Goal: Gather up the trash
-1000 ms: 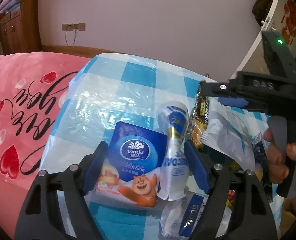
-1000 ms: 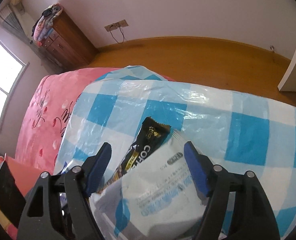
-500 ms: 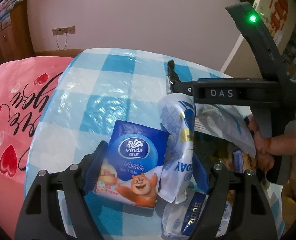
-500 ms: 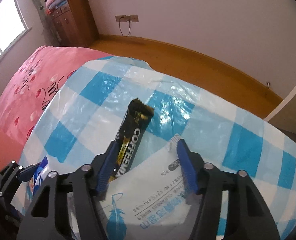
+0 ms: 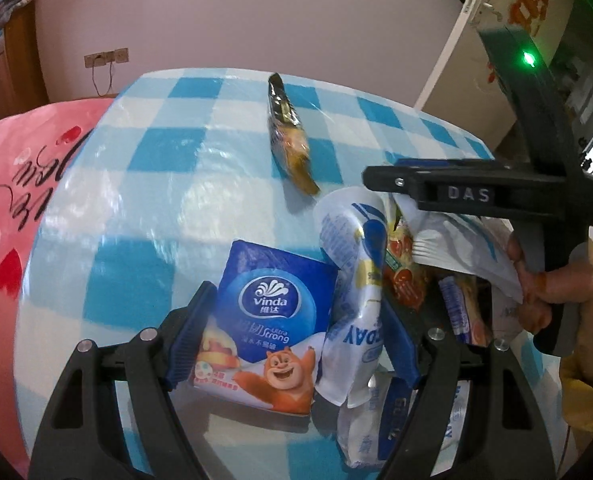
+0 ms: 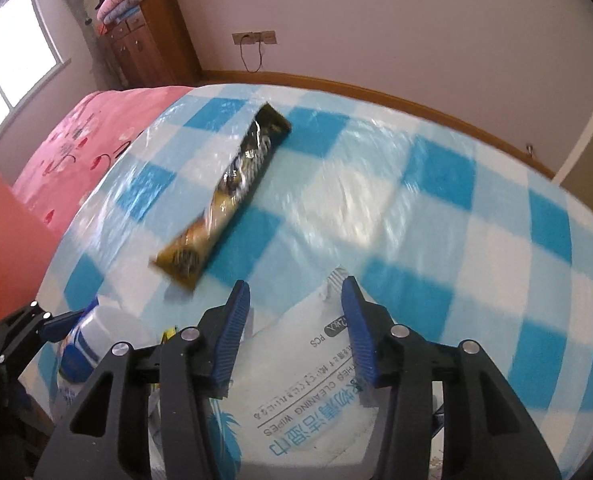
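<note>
Right claw [image 6: 294,308] has just been closing its jaws on the white wipes pack [image 6: 308,392], whose top edge sits between the blue pads; they appear to press its sides, so I read it as gripped. Left claw [image 5: 292,344] stands wide around the blue tissue pack [image 5: 272,312] and a white-and-blue wrapper [image 5: 356,312], lower middle of its view, pads not clearly pressing.

All this is light, soft, crinkly film that buckles and slips, so a pinch across a flat edge or seam looks safest.

One dark coffee sachet [image 6: 232,196], black at one end and gold-brown at the other, lies alone on the blue-checked surface [image 6: 436,208], upper centre, well apart from the pile.
</note>
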Action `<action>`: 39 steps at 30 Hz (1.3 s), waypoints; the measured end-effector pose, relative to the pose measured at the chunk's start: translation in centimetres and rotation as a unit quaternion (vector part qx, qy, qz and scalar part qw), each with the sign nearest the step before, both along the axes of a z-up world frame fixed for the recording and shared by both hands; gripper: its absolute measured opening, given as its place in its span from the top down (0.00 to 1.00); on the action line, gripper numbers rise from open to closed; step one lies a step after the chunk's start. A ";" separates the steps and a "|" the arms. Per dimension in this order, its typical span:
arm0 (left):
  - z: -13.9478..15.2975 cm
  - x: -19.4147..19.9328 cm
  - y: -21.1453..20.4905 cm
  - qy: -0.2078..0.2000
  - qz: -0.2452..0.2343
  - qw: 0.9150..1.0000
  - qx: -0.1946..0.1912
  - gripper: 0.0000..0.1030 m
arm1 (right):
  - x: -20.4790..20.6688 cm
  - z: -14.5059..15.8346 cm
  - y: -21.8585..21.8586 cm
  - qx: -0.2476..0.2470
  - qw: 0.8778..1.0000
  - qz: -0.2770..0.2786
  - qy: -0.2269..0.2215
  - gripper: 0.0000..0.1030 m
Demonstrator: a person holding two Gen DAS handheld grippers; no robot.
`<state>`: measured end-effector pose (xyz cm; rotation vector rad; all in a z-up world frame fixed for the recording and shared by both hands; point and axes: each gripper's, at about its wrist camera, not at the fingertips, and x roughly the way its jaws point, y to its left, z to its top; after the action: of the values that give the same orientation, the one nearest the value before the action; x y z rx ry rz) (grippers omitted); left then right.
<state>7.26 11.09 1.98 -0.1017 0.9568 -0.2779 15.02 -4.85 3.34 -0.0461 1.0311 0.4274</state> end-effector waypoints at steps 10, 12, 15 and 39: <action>1.8 -3.0 0.5 -0.049 -0.002 0.999 0.003 0.25 | -3.0 0.8 -3.3 0.061 0.997 -0.044 0.018 0.34; 2.4 -3.3 0.3 -0.060 -0.018 0.998 0.012 0.25 | -2.9 1.4 -3.4 0.066 0.996 -0.055 0.012 0.28; 2.5 -3.3 -0.2 -0.061 -0.035 0.997 0.018 0.25 | -2.4 2.3 -3.5 0.090 0.994 -0.062 0.011 0.24; 1.7 -3.1 1.5 -0.062 0.003 0.997 -0.056 0.79 | 5.8 0.7 5.7 0.042 0.999 -0.028 0.017 0.38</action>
<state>4.13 12.61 3.72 -0.1875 0.8179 -0.3276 20.87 0.80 4.04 0.0662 1.0447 0.4211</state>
